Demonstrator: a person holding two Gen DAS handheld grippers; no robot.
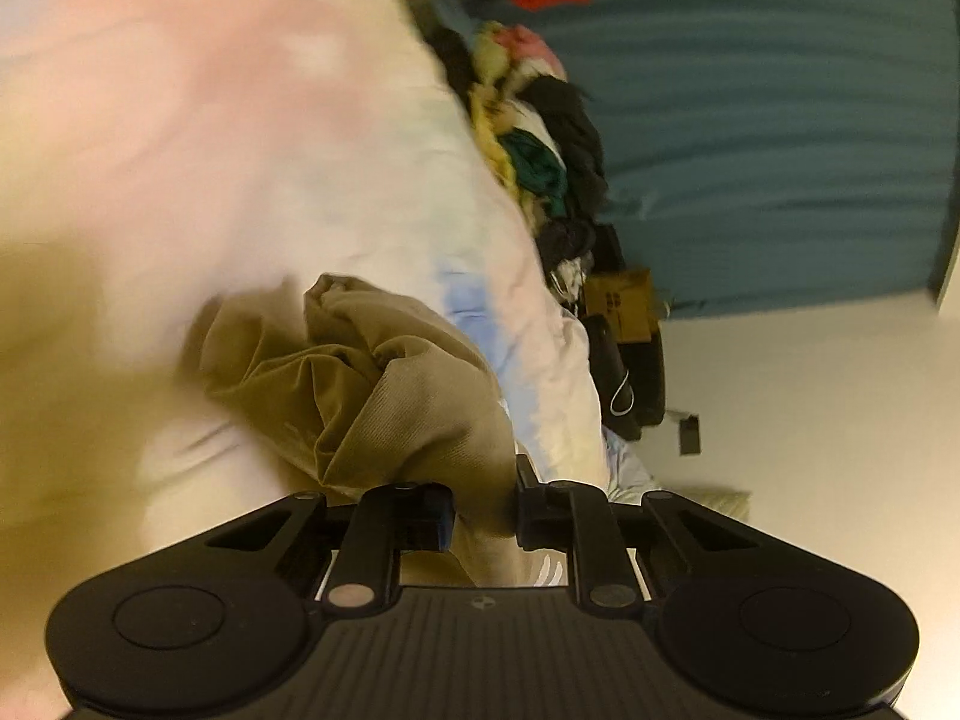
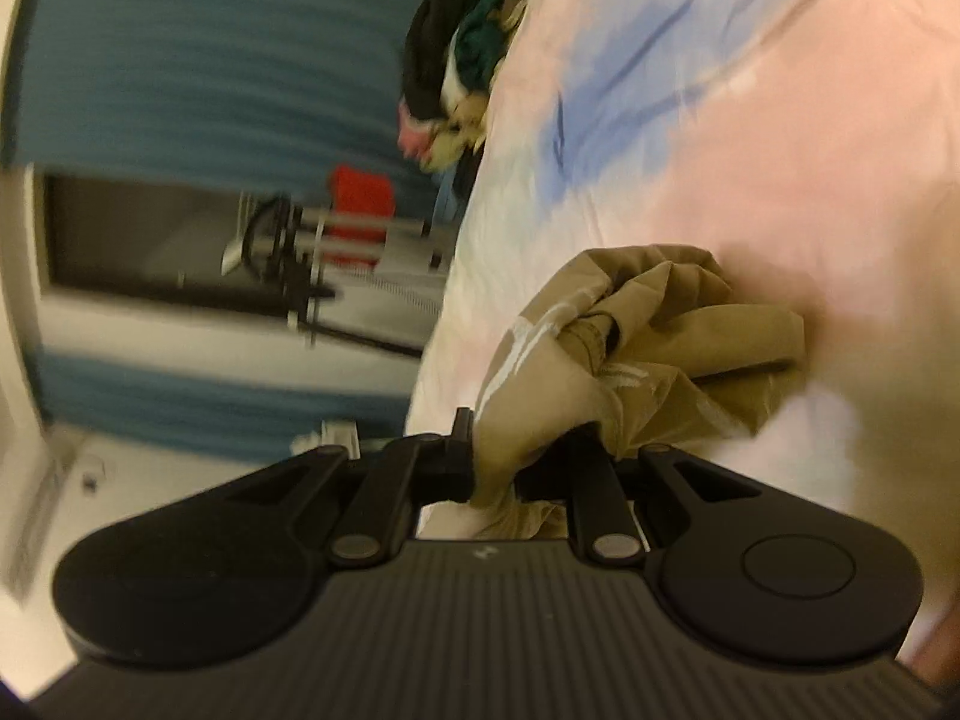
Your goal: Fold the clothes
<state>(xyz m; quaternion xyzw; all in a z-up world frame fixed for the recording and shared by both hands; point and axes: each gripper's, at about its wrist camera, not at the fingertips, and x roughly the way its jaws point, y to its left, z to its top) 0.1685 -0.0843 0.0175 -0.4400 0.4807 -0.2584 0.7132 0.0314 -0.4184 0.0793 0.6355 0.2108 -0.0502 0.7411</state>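
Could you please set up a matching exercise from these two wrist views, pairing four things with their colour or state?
Things:
1. olive garment
2. bedsheet
3. curtain
4. pile of clothes

Colour or state:
A. teal blue, hanging in the background
B. pale pink with blue patches, spread flat
C. mixed colours, heaped at the bed's far edge
D. bunched up, clamped in both the left gripper and right gripper

Pairs: 1-D, 2-B, 3-A, 4-C
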